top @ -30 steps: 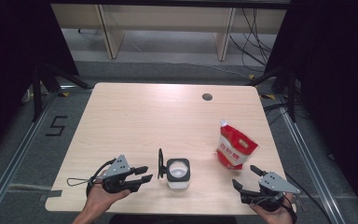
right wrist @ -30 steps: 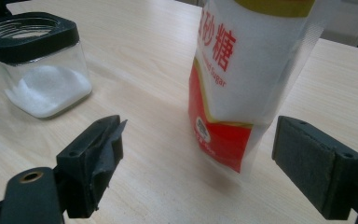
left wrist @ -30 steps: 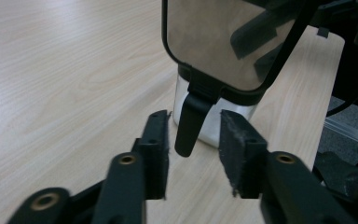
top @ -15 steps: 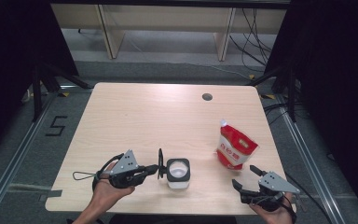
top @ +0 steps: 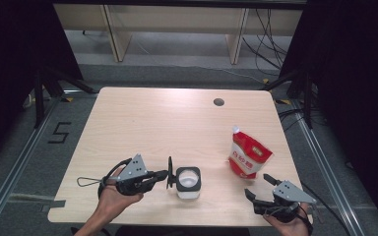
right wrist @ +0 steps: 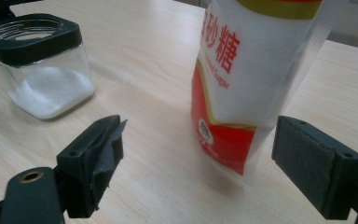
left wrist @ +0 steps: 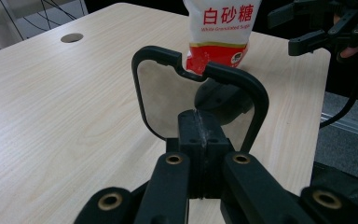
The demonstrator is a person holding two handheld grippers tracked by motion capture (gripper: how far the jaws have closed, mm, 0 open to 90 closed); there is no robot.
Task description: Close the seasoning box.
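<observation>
Left gripper (top: 161, 175) risen, fingers just pinched onto jar lid (left wrist: 200, 93), right gripper (top: 260, 186) fingers spread by sugar bag (top: 247, 155)

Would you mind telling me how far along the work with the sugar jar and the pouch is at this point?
Done: the jar stands open, some sugar inside. In hand: the left gripper is shut on the hinged lid, held upright. Left: the sugar pouch stands untouched, and the right gripper is open in front of it.
</observation>
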